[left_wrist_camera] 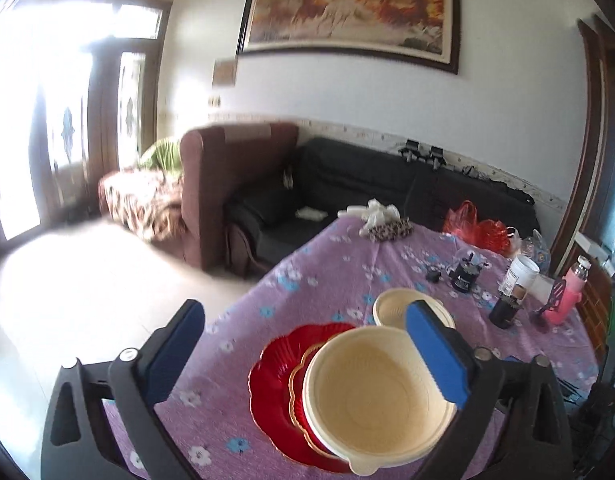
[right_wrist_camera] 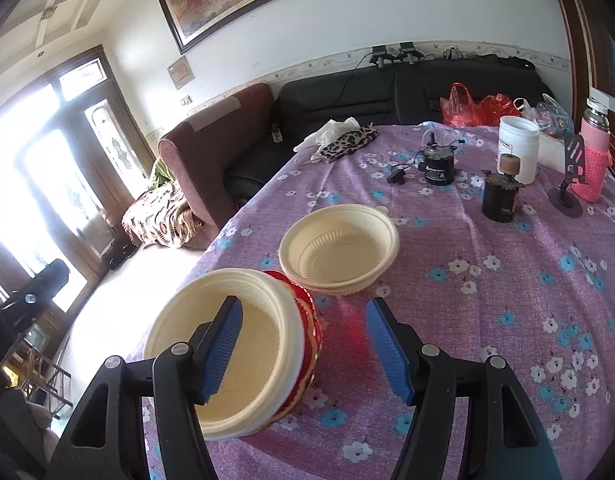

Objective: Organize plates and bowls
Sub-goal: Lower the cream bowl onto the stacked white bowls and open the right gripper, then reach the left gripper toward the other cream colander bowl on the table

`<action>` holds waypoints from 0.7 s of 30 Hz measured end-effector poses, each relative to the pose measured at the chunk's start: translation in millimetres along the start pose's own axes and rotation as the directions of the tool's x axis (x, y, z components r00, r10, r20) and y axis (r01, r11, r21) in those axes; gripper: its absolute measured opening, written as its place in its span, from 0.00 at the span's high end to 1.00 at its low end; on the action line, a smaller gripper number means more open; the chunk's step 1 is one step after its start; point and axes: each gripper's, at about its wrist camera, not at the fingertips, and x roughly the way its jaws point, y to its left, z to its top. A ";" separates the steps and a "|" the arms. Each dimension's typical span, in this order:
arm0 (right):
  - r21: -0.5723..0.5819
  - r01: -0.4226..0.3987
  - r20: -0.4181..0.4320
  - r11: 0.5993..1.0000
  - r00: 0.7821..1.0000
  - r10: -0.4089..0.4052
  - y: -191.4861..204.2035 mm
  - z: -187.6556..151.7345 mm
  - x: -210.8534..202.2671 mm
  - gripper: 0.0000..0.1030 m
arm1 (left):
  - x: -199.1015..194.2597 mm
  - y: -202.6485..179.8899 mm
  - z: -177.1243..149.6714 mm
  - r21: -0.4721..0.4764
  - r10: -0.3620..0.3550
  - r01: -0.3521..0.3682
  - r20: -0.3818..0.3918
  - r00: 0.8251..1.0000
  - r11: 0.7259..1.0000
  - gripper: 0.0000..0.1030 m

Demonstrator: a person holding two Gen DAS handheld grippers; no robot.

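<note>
and here we are over the round table under its purple cloth with blue and white flowers, both grippers in shot. the left gripper has its 2 blue-padded fingers spread as wide as they go, nothing pressed between them. below and between them sits the near cream plastic bowl with a ribbed rim, resting on the stack of red scalloped plates with gold edges. the right-hand pad overlaps the bowl's far right rim in the left wrist view; whether it touches there, can't tell.

over to the right gripper: jaws parted, no grip on anything. its left blue finger hangs over the inside of that same cream bowl, and the right finger is out over bare cloth, clear of the bowl. the red plates peek out from under the bowl's right side, throwing a red glow on the cloth.

the 2nd cream ribbed bowl stands upright on the cloth just beyond the stack, at the far side, close to the plates' edge.

further back on the table: a white plastic jar, a pink flask with a steel cap, 2 small dark cylinders, a leopard-print pouch and red plastic bags at the far edge. a black sofa and a brown armchair stand behind the table, a framed horse painting on the wall.
</note>
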 end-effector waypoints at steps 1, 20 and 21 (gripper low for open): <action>0.004 0.003 0.003 1.000 1.000 -0.003 -3.0 -0.2 -2.0 0.32 | -4.2 -6.5 -0.2 0.023 0.000 -0.001 0.019 1.000 1.000 0.00; 0.084 0.059 0.041 0.995 0.997 -0.063 -76.0 4.5 -27.7 0.24 | 9.5 -81.3 -15.7 0.229 -0.004 0.022 -0.080 0.997 0.973 0.00; 0.089 0.061 0.040 0.994 0.997 -0.065 -79.0 5.2 -27.5 0.24 | 11.5 -85.2 -16.1 0.240 -0.005 0.026 -0.087 0.996 0.971 0.00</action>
